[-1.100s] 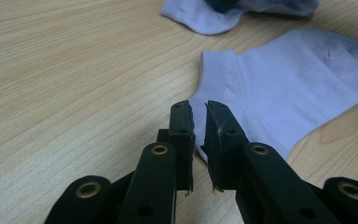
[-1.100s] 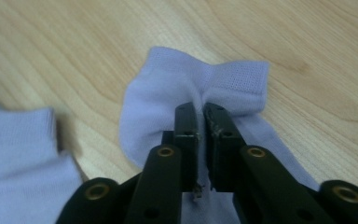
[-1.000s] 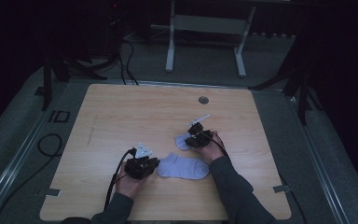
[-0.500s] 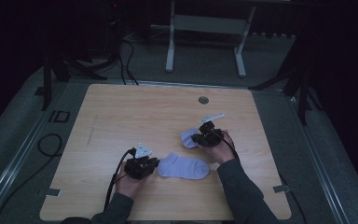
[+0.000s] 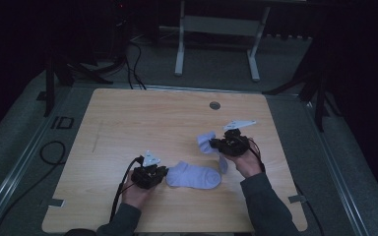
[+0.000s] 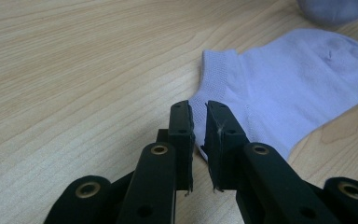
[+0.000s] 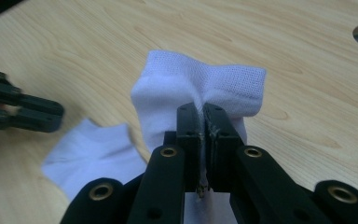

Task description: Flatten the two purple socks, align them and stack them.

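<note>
White sock [image 7: 200, 86] hides behind the clamping right gripper [image 7: 201, 116] fingers; left gripper [image 6: 198, 116] fingers pinch flat sock's [image 6: 289, 88] edge.

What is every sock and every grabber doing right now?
Flat sock: lying flat on the table, cuff end at the left gripper's jaws.
Lifted sock: pinched and held off the table, bunched.
Left gripper: jaws nearly closed with a narrow gap, at the flat sock's edge.
Right gripper: shut on the lifted sock.
</note>
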The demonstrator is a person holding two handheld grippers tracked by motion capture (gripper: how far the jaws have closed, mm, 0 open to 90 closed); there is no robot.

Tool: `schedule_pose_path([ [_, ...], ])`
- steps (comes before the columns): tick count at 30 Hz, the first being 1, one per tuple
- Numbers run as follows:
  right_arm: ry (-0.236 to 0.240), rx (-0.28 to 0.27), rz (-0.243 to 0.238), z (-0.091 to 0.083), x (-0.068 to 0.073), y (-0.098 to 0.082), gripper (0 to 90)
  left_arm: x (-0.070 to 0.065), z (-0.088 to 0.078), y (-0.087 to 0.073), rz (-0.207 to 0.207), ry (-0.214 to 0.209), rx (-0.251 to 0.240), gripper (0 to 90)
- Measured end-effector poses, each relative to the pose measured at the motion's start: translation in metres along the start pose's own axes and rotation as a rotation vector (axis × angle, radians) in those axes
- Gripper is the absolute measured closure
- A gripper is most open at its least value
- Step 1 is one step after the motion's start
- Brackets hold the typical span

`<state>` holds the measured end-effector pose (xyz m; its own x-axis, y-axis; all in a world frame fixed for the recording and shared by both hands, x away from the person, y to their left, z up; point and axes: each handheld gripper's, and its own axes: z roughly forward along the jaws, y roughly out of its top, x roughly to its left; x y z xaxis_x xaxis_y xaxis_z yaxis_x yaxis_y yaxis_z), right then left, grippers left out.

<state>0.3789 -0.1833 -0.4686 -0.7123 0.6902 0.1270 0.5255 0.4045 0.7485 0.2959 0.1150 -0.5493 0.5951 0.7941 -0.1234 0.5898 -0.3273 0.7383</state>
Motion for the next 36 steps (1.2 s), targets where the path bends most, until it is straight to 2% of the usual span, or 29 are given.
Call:
schedule_pose_path([
  [8,0.033,-0.051,-0.019,-0.018,0.014,-0.002,85.4,0.0,0.0,0.0,0.003,0.0,0.001,80.6],
  [19,0.047,-0.06,-0.034,-0.029,0.023,-0.012,85.4,-0.001,0.001,0.0,0.0,-0.003,0.003,80.7],
  [26,0.063,-0.041,-0.053,-0.02,0.031,-0.017,85.4,-0.002,0.001,-0.001,0.002,-0.006,0.004,80.7],
  [36,0.105,-0.027,-0.041,-0.002,0.044,-0.022,85.3,-0.002,-0.004,0.001,-0.001,-0.011,-0.015,80.7],
])
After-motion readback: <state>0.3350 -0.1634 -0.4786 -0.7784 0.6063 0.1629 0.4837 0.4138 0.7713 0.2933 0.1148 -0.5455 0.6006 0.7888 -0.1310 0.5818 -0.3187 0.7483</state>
